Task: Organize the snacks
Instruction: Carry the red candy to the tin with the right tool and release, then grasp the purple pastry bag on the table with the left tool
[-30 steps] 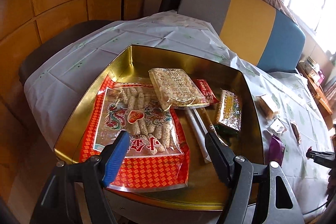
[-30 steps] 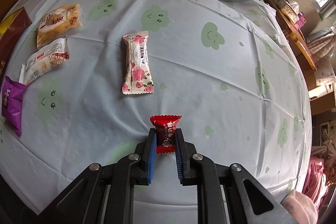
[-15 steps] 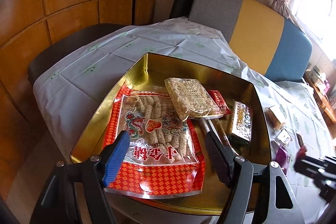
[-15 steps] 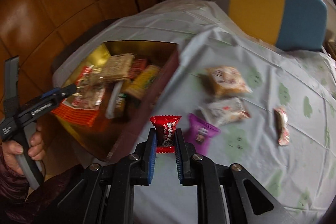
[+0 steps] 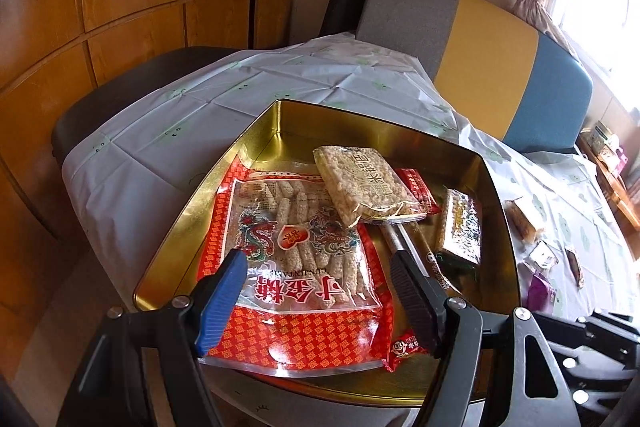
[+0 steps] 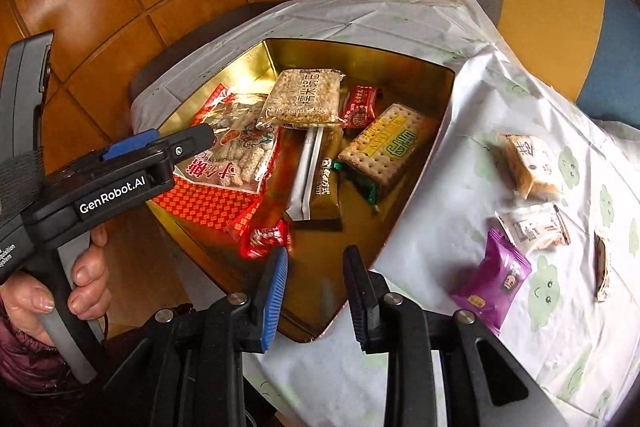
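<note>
A gold tin (image 5: 380, 121) on the table holds several snacks: a large red bag of sesame sticks (image 5: 296, 255), a rice cracker pack (image 5: 360, 183), a biscuit pack (image 6: 386, 151) and stick packets. A small red candy (image 6: 264, 237) lies at the tin's near edge, just left of my right gripper (image 6: 316, 257). Its jaws are opening and nothing is between them. My left gripper (image 5: 318, 263) hangs open over the front of the red bag, holding nothing. A hand (image 6: 80, 291) holds its handle.
On the flowered tablecloth (image 6: 460, 131) right of the tin lie a purple packet (image 6: 494, 281), a white packet (image 6: 534, 227), a cake packet (image 6: 530, 165) and a small brown candy (image 6: 602, 265). A grey, yellow and blue chair back (image 5: 480, 39) stands behind the table.
My right gripper swung from the open tablecloth to the tin with the red candy, then parted its jaws; the candy now lies in the tin. The left gripper barely moved.
</note>
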A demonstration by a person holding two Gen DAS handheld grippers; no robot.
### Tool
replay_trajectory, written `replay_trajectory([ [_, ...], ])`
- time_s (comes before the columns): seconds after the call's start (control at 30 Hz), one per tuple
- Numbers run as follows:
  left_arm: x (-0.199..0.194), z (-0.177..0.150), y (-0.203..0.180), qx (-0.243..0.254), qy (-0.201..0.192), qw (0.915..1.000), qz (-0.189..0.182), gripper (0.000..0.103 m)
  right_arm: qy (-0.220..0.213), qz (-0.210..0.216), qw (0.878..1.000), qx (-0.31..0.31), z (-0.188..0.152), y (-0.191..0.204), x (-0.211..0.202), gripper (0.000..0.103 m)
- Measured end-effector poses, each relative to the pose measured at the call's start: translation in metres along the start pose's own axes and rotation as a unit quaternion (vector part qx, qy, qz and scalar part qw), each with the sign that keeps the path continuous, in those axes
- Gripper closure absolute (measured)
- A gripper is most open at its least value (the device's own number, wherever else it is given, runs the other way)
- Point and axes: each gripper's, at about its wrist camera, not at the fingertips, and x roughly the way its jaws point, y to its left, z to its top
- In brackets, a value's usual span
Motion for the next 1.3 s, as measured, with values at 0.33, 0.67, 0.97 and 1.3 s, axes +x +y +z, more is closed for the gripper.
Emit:
replay_trajectory([
  [0.33, -0.009, -0.008, -0.033, 0.062, -0.003, 0.9979, -0.020, 0.029, -0.045, -0.021, 0.997, 0.055, -0.014, -0.038, -0.033, 0.070],
  [0.67, -0.021, -0.020, -0.060, 0.109, -0.001, 0.9927, -0.052, 0.029, 0.009, -0.165, 0.976, 0.143, -0.045, -0.146, -0.057, 0.066],
  [0.97, -0.033, -0.028, -0.122, 0.184, 0.009, 0.9772, -0.106, 0.030, 0.015, -0.244, 0.942, 0.232, -0.082, -0.266, -0.079, 0.064],
  [1.3, -0.012, -0.040, -0.202, 0.257, 0.045, 0.9569, -0.128, 0.030, 0.032, -0.265, 0.911, 0.315, -0.105, -0.305, -0.087, 0.064],
])
